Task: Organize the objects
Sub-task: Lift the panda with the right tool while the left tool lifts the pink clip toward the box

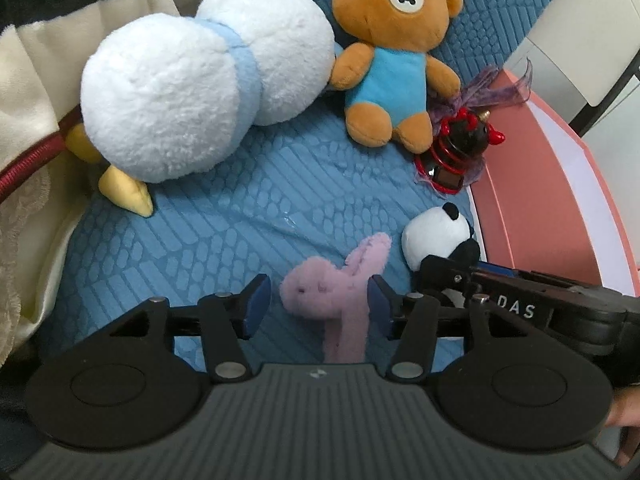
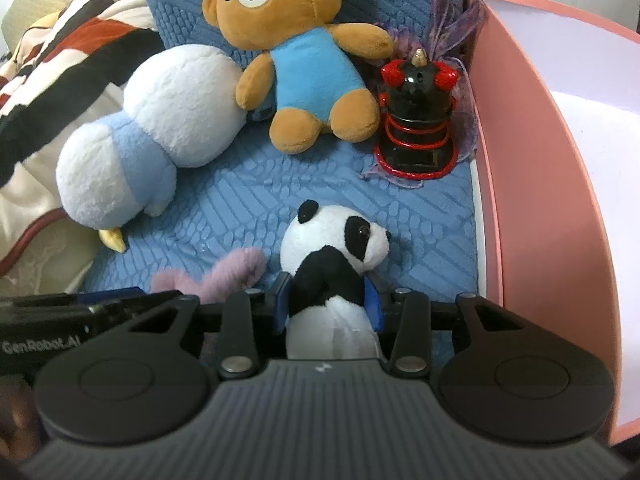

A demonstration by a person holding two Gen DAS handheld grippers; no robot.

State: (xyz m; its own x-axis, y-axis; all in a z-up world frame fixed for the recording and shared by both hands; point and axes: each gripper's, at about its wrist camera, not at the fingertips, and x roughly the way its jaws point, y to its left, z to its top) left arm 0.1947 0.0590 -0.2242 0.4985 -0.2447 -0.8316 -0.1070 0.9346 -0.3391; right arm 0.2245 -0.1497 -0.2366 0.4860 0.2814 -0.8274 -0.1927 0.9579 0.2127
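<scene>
Blue quilted bed cover (image 1: pixel 248 216) as work surface, pink-rimmed box (image 2: pixel 520 160) along its right edge, cream curtain and striped bedding at left.

Panda plush (image 2: pixel 336 248) pinched at the black-and-white body by right gripper (image 2: pixel 329 300), blue pads pressed into both sides, jaws roughly a third open around it. Head sticking forward, free, low over the cover or just touching it; cannot tell which. Just short of the box rim, so box reads as likely drop spot.

Pink bunny plush (image 1: pixel 328 296) lying between left gripper (image 1: pixel 316 304) jaws, about half open, clear gap at the left pad, right pad just beside the ear, no squeeze. Counts as released, resting on cover, just left of panda.

Doing this step well:
- keep squeeze on panda mid-body, not the floppy head
- lift straight before swinging right, clear pink rim
- keep right gripper off left gripper, bodies nearly touching in left wrist view
- back left gripper straight out so ear does not snag on the pad

Further out: black and red spring toy (image 2: pixel 416 120) with purple ribbon against the box wall, brown bear (image 2: pixel 296 52) in blue shirt leaning on blue cushion, white and pale-blue duck plush (image 1: pixel 192 80) on its side at left. All untouched.
</scene>
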